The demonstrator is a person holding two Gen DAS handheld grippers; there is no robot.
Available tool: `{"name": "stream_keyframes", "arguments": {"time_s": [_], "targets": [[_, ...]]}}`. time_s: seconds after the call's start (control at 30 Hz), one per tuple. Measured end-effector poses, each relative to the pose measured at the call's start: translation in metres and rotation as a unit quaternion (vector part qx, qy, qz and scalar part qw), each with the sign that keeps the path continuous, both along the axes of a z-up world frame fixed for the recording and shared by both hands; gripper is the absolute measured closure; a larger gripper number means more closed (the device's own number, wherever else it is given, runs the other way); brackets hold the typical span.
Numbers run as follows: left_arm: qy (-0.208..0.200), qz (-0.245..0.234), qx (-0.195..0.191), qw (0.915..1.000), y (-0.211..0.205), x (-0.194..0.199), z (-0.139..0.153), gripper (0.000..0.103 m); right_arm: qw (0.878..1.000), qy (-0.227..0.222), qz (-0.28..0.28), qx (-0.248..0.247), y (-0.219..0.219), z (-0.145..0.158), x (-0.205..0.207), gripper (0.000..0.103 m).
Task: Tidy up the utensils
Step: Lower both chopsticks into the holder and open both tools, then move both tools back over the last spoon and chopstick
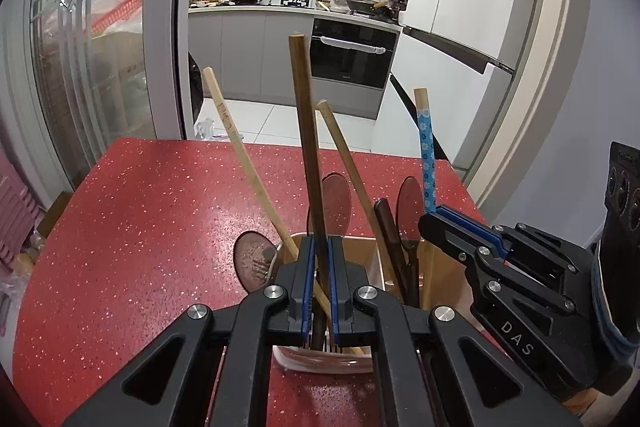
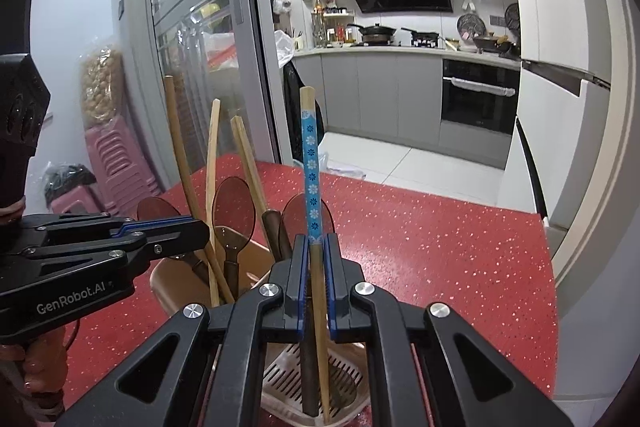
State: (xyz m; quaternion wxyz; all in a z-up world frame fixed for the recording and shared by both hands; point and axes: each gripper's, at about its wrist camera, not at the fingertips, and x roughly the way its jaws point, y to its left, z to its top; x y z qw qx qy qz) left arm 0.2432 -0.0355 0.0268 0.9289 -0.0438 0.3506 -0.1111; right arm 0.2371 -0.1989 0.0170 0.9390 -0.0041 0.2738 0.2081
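Observation:
A beige utensil holder (image 1: 362, 251) (image 2: 248, 267) with a slotted bottom stands on the red speckled table (image 1: 140, 227). Several chopsticks and brown spoons (image 1: 336, 199) (image 2: 234, 203) stick up from it. My left gripper (image 1: 320, 247) is shut on a dark brown chopstick (image 1: 306, 131) that stands upright in the holder. My right gripper (image 2: 316, 251) (image 1: 452, 217) is shut on a chopstick with a blue flowered band (image 2: 311, 163) (image 1: 427, 155), its lower end reaching down into the holder. The two grippers sit side by side over the holder.
The table's far edge (image 2: 440, 193) gives onto a tiled kitchen floor with an oven (image 1: 352, 55) and cabinets behind. A glass sliding door (image 1: 100, 67) stands at the left, pink stools (image 2: 116, 155) beside it. A hand (image 2: 36, 359) holds the left gripper.

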Motion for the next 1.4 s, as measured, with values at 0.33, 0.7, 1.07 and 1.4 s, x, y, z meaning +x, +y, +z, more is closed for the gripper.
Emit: {"name": "stream_keyframes", "arguments": {"time_s": [0.33, 0.7, 1.07, 1.4], "targets": [[0.005, 0.009, 0.007, 0.9999, 0.003, -0.004, 0.001, 0.071, 0.999, 0.036, 0.003, 0.013, -0.001, -0.002, 0.002, 0.056], [-0.007, 0.010, -0.019, 0.9998, 0.013, -0.013, 0.012, 0.071, 0.997, 0.038, -0.019, 0.058, -0.021, 0.015, -0.008, 0.055], [-0.072, 0.076, -0.011, 0.9945, 0.052, -0.010, 0.050, 0.000, 0.995, 0.042, -0.026, 0.090, -0.037, 0.021, -0.024, 0.055], [-0.062, 0.091, -0.040, 0.9931, 0.089, 0.029, 0.064, 0.000, 0.994, 0.041, -0.029, 0.094, -0.041, 0.024, -0.034, 0.055]]}}
